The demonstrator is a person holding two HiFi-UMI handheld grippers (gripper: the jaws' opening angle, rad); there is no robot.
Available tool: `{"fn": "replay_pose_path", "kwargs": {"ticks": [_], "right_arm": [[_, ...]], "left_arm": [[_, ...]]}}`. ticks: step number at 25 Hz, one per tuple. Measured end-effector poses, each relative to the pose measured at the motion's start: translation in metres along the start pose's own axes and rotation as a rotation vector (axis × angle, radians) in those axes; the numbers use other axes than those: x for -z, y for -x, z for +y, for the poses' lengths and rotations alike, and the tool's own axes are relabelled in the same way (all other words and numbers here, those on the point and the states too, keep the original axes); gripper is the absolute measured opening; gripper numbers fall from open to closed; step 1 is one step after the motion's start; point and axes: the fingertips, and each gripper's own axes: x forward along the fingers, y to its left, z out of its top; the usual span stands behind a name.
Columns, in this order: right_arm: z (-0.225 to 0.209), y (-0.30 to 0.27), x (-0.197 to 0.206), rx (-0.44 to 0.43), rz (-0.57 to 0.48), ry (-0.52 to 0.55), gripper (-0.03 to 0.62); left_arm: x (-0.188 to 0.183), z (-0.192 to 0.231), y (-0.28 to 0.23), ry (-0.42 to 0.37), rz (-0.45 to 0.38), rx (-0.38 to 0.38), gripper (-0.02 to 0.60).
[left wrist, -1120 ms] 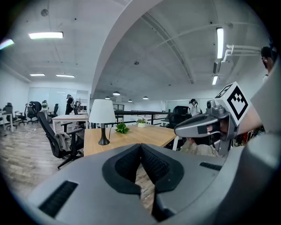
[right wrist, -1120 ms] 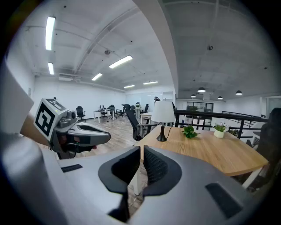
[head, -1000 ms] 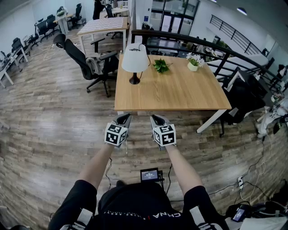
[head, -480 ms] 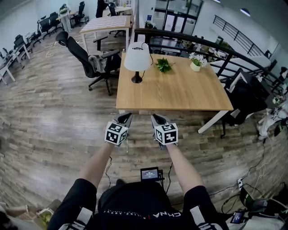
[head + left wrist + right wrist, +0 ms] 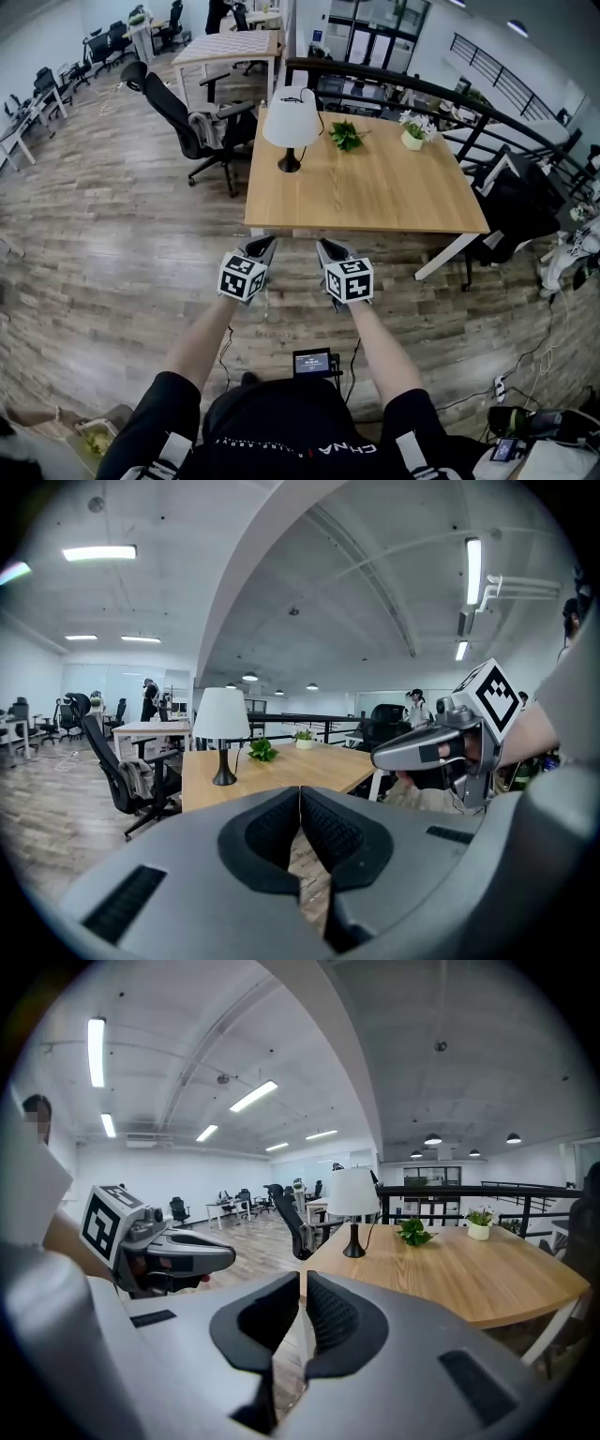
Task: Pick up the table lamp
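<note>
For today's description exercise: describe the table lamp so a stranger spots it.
Find the light wooden rectangular table. At its far left corner stands the white-shaded, dark-stemmed table lamp, taller than the green leafy plant and small white flowerpot nearby.

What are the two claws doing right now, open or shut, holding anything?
Left claw: shut, holding nothing.
Right claw: shut, holding nothing.

Matt light-wood table (image 5: 375, 192), wood-plank floor (image 5: 103, 234), matt white-shaded table lamp (image 5: 292, 122)
</note>
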Motion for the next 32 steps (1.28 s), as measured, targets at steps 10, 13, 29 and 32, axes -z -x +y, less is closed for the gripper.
{"fn": "replay_pose_path", "kwargs": {"ticks": [10,13,29,32], "right_arm": [[-0.007,0.001,0.006,-0.009,0.009,-0.009,0.048],[-0.012,0.003,0.010,-0.014,0.010,-0.013,0.048],[-0.061,0.005,0.022,-0.076,0.008,-0.015,0.048],[-0.070,0.003,0.025,-0.089,0.012,-0.009,0.048]], "left_arm": [[0.006,0.001,-0.002,0.013,0.015,-0.019,0.020],[0.008,-0.001,-0.005,0.018,0.019,-0.027,0.020],[0.007,-0.018,-0.039,0.011,0.034,-0.114,0.020],[0.010,-0.020,-0.044,0.012,0.032,-0.131,0.020]]}}
